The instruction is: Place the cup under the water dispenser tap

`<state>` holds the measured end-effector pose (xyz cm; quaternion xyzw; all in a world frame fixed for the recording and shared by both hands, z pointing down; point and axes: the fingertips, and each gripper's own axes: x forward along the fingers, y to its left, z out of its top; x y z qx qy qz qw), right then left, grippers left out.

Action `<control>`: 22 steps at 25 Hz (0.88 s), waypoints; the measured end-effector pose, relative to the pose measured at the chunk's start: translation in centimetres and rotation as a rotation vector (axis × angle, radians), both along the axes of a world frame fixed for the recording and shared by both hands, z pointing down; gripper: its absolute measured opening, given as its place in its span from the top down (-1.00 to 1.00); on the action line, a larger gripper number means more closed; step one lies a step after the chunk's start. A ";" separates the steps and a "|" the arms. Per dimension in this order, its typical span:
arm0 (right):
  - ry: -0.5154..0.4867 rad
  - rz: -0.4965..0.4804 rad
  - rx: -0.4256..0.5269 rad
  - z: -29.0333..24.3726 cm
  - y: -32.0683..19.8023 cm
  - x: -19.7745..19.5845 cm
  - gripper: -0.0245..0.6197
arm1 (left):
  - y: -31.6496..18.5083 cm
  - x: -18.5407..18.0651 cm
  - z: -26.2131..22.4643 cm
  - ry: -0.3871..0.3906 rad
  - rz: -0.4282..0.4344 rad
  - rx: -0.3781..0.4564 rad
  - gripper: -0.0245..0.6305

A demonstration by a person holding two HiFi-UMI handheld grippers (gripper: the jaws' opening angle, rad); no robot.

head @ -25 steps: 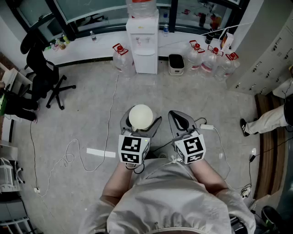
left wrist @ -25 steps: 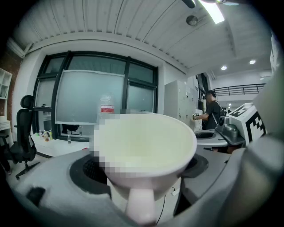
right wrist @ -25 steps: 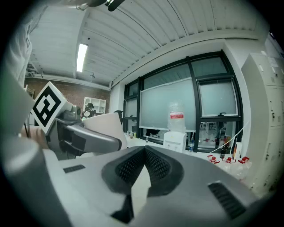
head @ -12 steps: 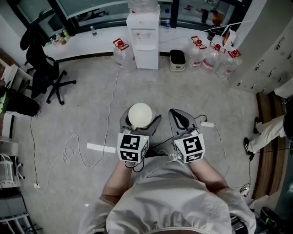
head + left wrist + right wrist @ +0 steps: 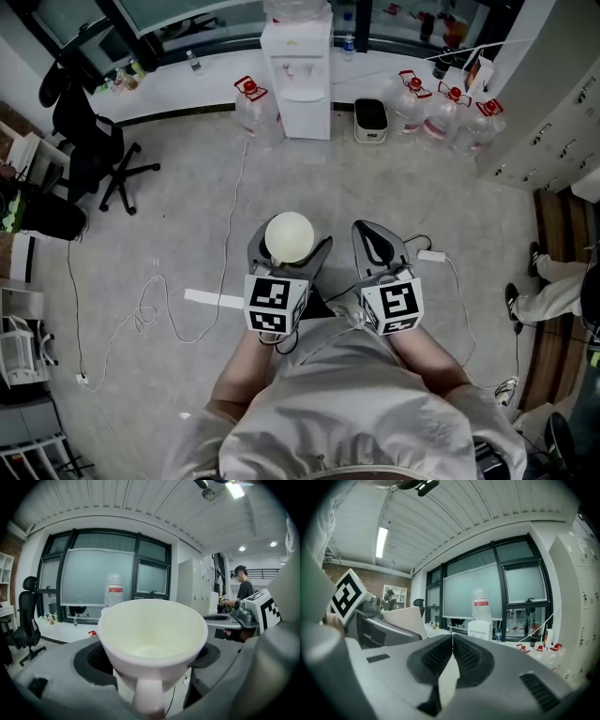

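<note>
**Cup carried, dispenser still far off**

Over the last second the left gripper (image 5: pixel 287 255) has kept its jaws clamped on the white cup (image 5: pixel 289 237), upright and open end up. The water dispenser (image 5: pixel 300 80) has barely shifted in the head view and stays well apart across the floor, so the approach has likely only begun. The right gripper (image 5: pixel 375 246) stays closed and empty. A bystander's leg (image 5: pixel 548 286) has moved along the right edge.

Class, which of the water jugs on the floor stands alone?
The jug left of the white dispenser; the other three cluster on its right.
</note>
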<state>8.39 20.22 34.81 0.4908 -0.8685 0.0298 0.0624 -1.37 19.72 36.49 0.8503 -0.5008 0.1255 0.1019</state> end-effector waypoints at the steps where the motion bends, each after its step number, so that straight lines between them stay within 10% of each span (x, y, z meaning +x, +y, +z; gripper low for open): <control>1: -0.003 0.006 0.003 0.0 -0.7 0.0 0.84 | -0.7 -0.3 0.1 0.003 -0.004 -0.001 -0.49; 22: -0.010 0.211 -0.166 2.8 -26.9 -6.4 0.83 | -28.2 -8.8 2.1 0.043 0.092 -0.122 -0.49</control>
